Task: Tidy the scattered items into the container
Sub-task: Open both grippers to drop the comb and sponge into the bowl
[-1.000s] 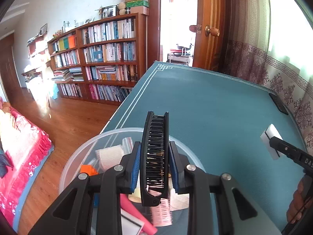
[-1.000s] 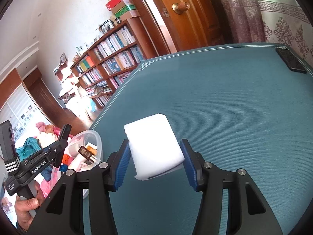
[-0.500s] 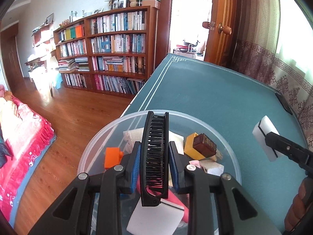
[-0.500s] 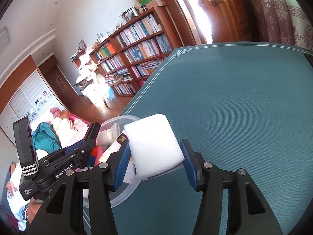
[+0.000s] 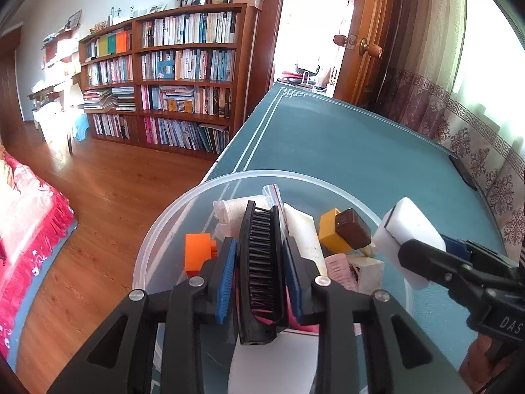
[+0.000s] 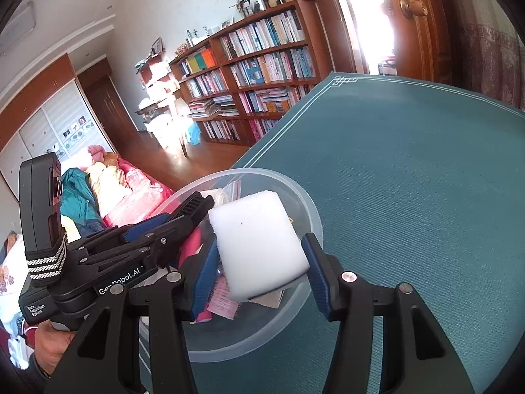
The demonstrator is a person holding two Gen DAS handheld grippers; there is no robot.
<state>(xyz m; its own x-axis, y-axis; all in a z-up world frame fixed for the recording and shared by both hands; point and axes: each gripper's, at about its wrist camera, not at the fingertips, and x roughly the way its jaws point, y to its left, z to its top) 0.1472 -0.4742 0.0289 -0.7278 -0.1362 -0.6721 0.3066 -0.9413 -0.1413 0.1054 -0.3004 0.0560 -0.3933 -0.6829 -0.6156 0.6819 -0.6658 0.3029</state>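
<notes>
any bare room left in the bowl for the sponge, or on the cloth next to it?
The clear plastic bowl is crowded in the middle and on its right. A bare patch shows inside its left wall, beside the orange block. The teal tablecloth is bare beyond the bowl, up to the black flat device. The white sponge and black comb hang over the bowl.

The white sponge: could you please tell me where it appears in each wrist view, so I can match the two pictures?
Left wrist view: the sponge is at the right, held in the right gripper, at the bowl's right rim.
Right wrist view: the sponge is at centre, between the gripper's fingers, over the bowl.
Shared landmark: the bowl.
</notes>
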